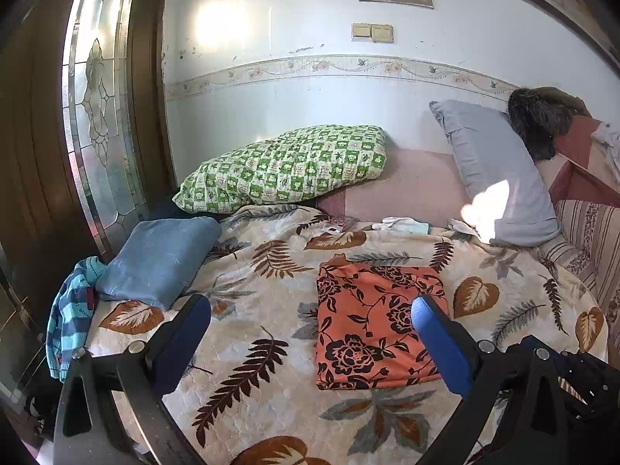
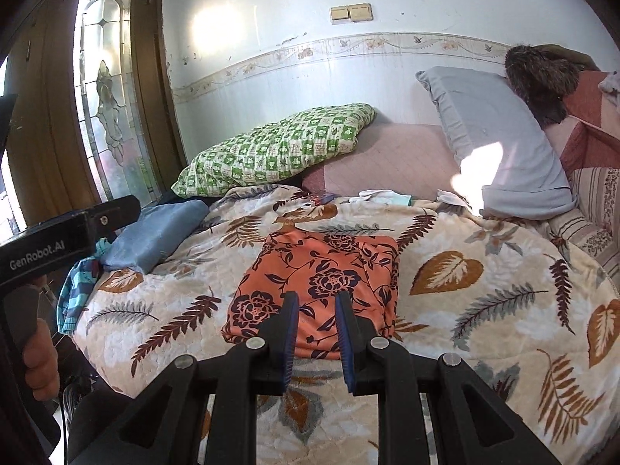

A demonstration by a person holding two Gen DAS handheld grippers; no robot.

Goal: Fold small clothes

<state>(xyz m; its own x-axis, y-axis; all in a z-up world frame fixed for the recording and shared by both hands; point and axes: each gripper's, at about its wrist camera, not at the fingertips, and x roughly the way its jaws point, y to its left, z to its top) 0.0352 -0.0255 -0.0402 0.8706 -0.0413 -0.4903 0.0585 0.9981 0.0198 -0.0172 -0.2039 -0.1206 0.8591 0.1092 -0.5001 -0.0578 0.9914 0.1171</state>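
Orange floral garment [image 1: 378, 321] lay folded into a flat rectangle mid-bed on a plush leaf-print blanket [image 1: 248, 352]. Left gripper [image 1: 310, 314] hung above it, jaws wide, empty. Right gripper [image 2: 317, 310] jaws narrow w/ nothing between. Green checked quilted pillow [image 1: 286, 166] sat vs. white wall.

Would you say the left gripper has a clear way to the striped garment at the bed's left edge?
Probably yes: the left gripper is open and empty, and nothing lies over the striped garment, which hangs beside the blue pillow.

Sunlit white wall [image 1: 310, 89], leaf-print bed [image 1: 271, 290]
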